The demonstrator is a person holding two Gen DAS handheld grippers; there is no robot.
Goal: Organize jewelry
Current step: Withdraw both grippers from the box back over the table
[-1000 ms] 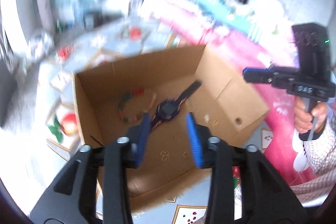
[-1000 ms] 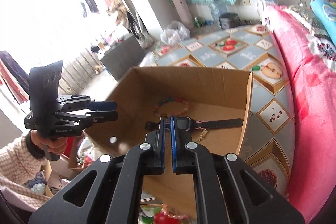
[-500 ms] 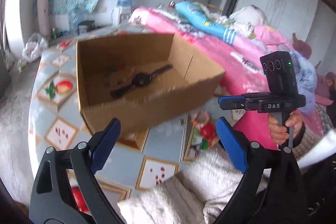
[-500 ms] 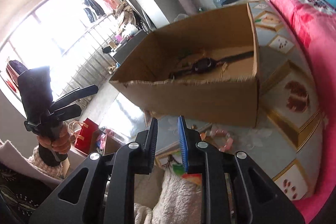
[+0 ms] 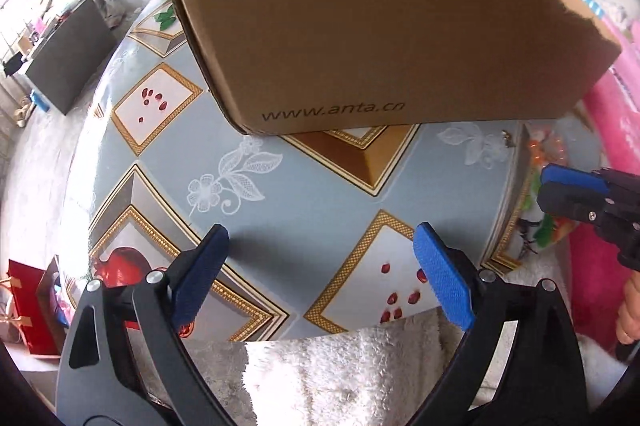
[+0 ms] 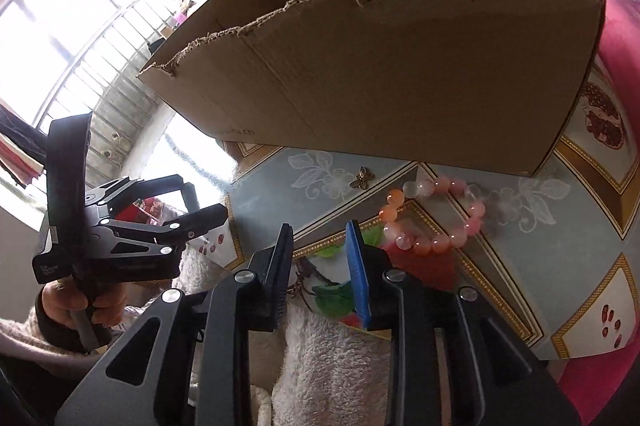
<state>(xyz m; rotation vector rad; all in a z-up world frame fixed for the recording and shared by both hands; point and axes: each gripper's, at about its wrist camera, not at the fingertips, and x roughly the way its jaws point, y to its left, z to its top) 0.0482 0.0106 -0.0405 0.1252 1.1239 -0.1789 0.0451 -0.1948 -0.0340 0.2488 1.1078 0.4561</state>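
A pink and orange bead bracelet [image 6: 434,216] is seen right of centre in the right wrist view, lying flat on the patterned tablecloth [image 6: 532,262] just below the near wall of the cardboard box [image 6: 400,74]. Its loop forms a slightly flattened oval, with the long axis running from the lower left towards the upper right of the frame. A small bronze butterfly charm [image 6: 362,179] is seen just to its upper left, apart from the beads, close under the box wall.

The right gripper [image 6: 320,266] is shown at lower centre with its jaws narrow and opening; nothing is held between them, and the bracelet lies to their upper right, untouched. The left gripper [image 6: 172,214] is visible at the left edge, gripped by a hand [image 6: 70,306].

In the left wrist view the left gripper [image 5: 320,278] is shown with its blue pads spread wide over bare tablecloth [image 5: 312,194], nothing being held. The box [image 5: 380,26], printed with a web address, fills the upper frame. A white fluffy cloth [image 5: 340,378] lies at the bottom edge.
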